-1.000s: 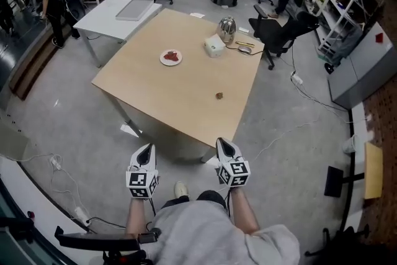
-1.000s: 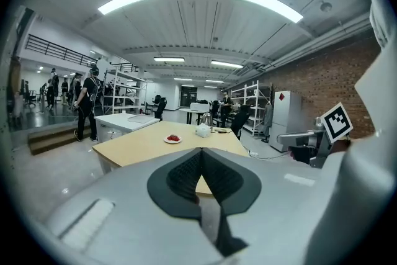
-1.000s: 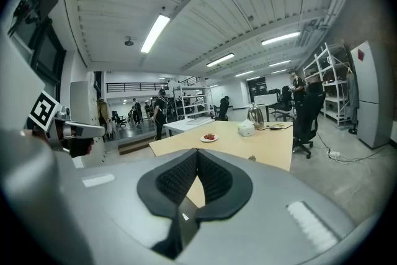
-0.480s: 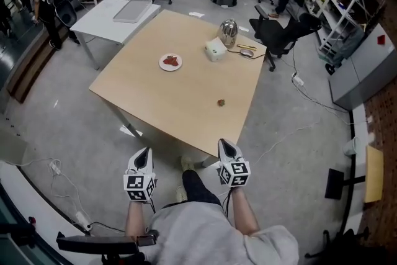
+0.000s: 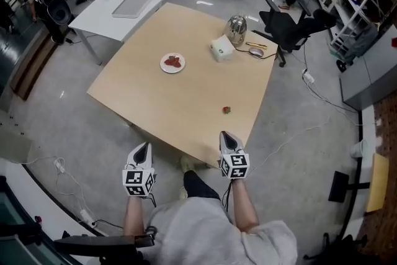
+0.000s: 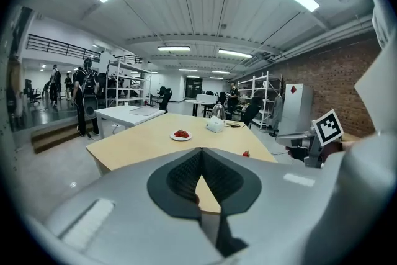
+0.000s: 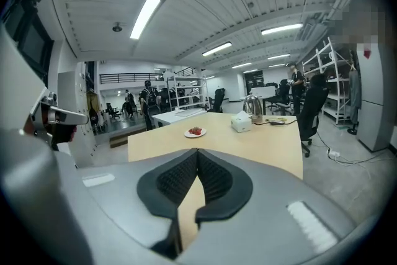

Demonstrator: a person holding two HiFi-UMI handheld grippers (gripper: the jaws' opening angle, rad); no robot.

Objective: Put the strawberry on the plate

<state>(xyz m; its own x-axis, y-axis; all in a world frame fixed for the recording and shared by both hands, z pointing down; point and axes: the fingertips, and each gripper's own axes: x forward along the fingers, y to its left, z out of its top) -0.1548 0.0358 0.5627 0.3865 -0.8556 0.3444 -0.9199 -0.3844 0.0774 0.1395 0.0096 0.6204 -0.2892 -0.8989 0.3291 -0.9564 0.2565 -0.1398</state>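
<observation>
A loose strawberry (image 5: 226, 110) lies on the wooden table (image 5: 186, 96) near its right front edge; the left gripper view shows that strawberry (image 6: 246, 154) as a small red spot. A white plate (image 5: 172, 63) with red strawberries on it sits further back; both gripper views catch the plate (image 6: 181, 135) (image 7: 195, 132). My left gripper (image 5: 142, 153) hangs short of the table's near edge, shut and empty. Over the table's near edge, my right gripper (image 5: 227, 139) is shut too, holding nothing.
A white box (image 5: 221, 48), a metal kettle (image 5: 236, 26) and small items stand at the table's far right. A white side table (image 5: 115, 9) adjoins the far left corner. Office chairs (image 5: 291, 28), shelves and people stand around. Cables lie on the floor.
The view has moved closer to the table. Both grippers have advanced toward its near edge; the right one now overlaps it. Both stay shut.
</observation>
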